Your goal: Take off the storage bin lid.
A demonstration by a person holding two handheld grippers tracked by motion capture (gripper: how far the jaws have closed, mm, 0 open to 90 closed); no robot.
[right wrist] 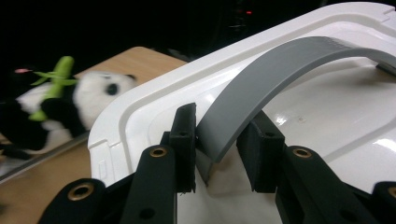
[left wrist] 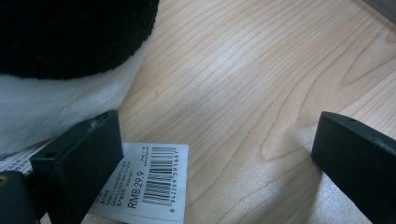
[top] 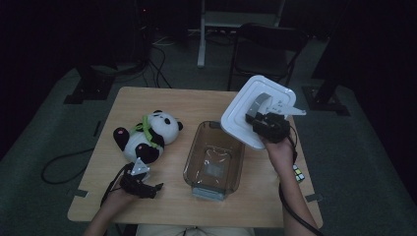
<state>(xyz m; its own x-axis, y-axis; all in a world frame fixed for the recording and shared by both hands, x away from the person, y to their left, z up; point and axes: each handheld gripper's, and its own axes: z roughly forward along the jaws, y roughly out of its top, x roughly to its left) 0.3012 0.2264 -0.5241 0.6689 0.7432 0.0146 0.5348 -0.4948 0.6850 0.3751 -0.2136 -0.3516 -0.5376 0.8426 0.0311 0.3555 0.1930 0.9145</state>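
My right gripper (top: 256,118) (right wrist: 218,128) is shut on the grey arched handle (right wrist: 280,65) (top: 263,101) of a white lid (top: 248,130) (right wrist: 327,126). The lid hangs tilted in the air over the right part of the table. Below and left of it a clear plastic bin (top: 189,157) stands with nothing in it. A panda plush (top: 147,132) (left wrist: 60,60) (right wrist: 65,100) lies at the left. My left gripper (top: 150,186) (left wrist: 210,154) rests on the wood just in front of the plush, jaws wide open, a barcode tag (left wrist: 154,179) beside its left jaw.
A small puzzle cube (top: 299,173) lies near the table's right edge beside the person's right forearm. A dark chair (top: 265,49) and a white stand (top: 204,34) are beyond the far edge. Bare wood (top: 196,103) lies behind the bin.
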